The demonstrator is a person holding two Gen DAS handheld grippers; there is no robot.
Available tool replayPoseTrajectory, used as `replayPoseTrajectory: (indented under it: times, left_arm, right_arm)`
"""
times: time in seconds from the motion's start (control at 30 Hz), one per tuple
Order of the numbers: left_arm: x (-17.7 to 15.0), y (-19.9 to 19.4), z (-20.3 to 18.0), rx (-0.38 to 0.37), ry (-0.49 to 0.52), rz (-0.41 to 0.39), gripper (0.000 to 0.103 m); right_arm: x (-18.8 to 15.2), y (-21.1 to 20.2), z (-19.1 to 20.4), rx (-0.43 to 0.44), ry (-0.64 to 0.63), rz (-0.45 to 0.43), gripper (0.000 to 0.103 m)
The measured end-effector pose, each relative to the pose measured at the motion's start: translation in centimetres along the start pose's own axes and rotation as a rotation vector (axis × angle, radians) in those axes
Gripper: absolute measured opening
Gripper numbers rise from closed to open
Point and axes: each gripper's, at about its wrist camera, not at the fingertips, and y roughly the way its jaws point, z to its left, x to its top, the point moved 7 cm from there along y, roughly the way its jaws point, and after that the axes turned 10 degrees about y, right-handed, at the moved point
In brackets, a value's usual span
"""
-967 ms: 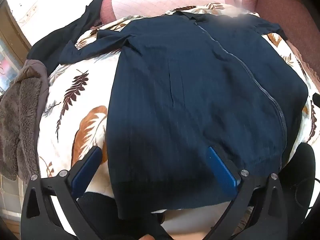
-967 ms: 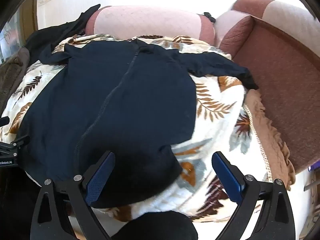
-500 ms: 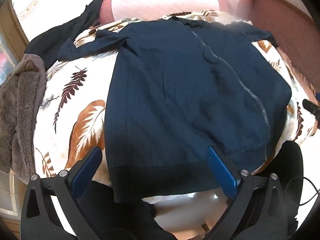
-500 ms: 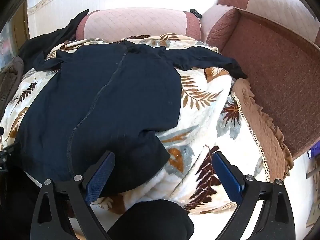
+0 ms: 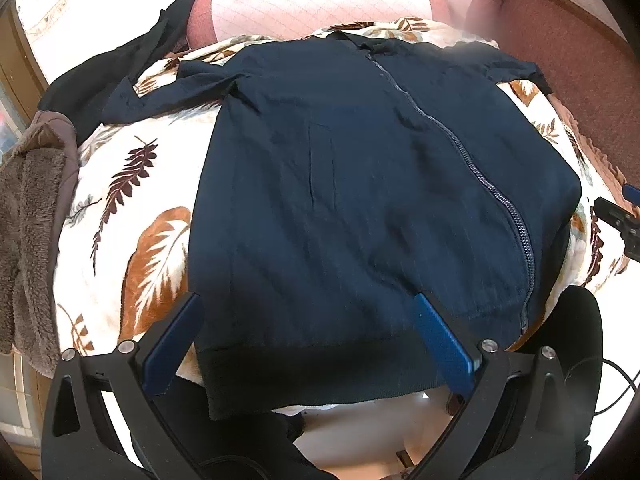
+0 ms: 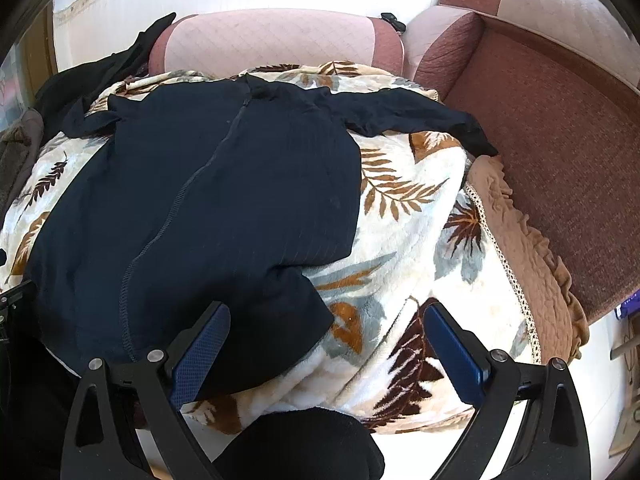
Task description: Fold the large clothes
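A navy zip-up jacket [image 5: 360,200] lies spread flat, front up, on a leaf-patterned blanket [image 5: 132,208]. It also shows in the right wrist view [image 6: 208,208], both sleeves stretched outward, the right sleeve [image 6: 420,116] reaching toward the sofa seat. My left gripper [image 5: 308,332] is open and empty, hovering over the jacket's bottom hem. My right gripper [image 6: 328,344] is open and empty above the hem's right corner and the blanket [image 6: 420,240].
A brown fleece garment [image 5: 28,220] lies at the left edge. A black garment [image 5: 120,64] drapes over the pink sofa back [image 5: 300,4]. The maroon sofa seat [image 6: 552,128] is at the right. A beige frilled cover [image 6: 528,248] borders the blanket.
Both grippers have drawn back a little toward the near edge, so more of the blanket and hem show. The jacket has not moved. Both grippers stay open.
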Motion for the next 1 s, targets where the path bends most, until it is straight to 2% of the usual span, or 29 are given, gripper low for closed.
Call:
replayPoseTrajectory:
  times: [0.43,1.0]
  left_arm:
    - [0.3,0.0,-0.4,-0.012,0.008,-0.010,0.103]
    - [-0.2,-1.2,-0.5,-0.014,0.006,-0.026,0.103]
  right_arm:
    - [0.0,0.6,0.6,0.007,-0.013,0.013,0.098]
    - [-0.2,-0.9,0.3,0.009,0.000,-0.011,0.098]
